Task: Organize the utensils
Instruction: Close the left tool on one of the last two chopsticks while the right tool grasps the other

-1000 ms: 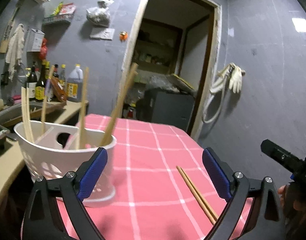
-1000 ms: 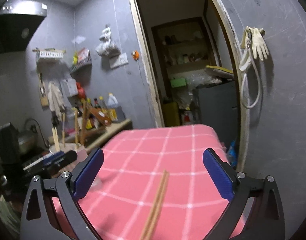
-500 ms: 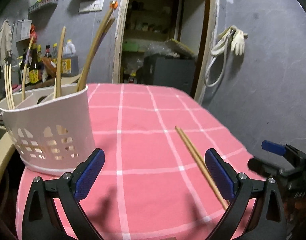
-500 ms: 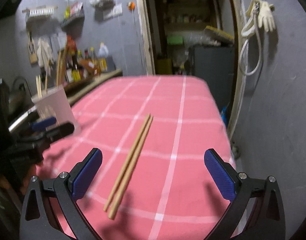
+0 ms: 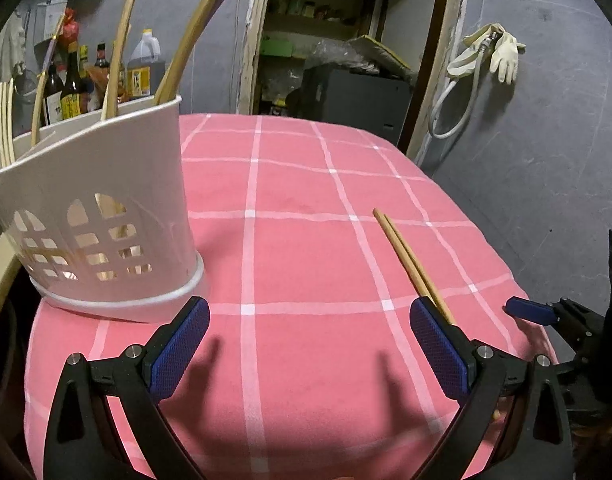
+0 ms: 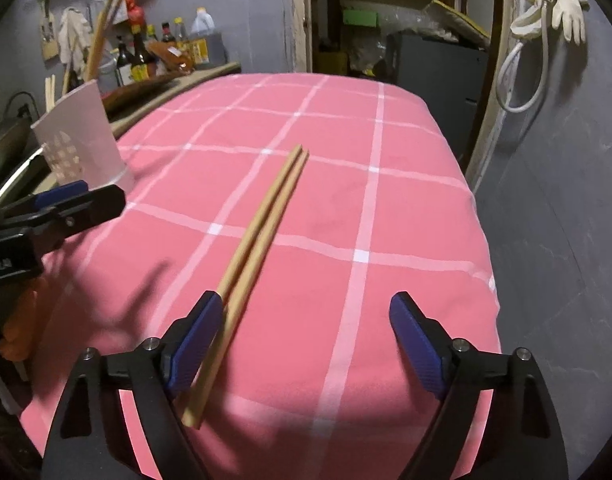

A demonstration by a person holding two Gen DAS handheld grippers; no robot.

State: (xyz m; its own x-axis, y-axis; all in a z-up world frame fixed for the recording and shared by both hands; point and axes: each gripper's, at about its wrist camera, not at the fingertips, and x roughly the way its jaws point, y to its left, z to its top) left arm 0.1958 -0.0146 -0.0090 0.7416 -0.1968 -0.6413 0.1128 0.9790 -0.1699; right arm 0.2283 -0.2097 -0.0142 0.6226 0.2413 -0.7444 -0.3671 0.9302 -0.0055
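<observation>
Both grippers lowered toward the table; chopsticks brought within the right gripper's reach.

The chopsticks (image 6: pixel 262 236) lie side by side on the pink cloth (image 6: pixel 385 216), well apart from the basket (image 5: pixel 106 208), in which other sticks are already stood upright. Since a second ago the right gripper (image 6: pixel 302 336) has been tipped down and brought close, its jaws wide and empty, the pair lying just inside its left finger. The left gripper (image 5: pixel 306 344), equally wide and empty, is held beside the basket. A pickup is judged next.
</observation>
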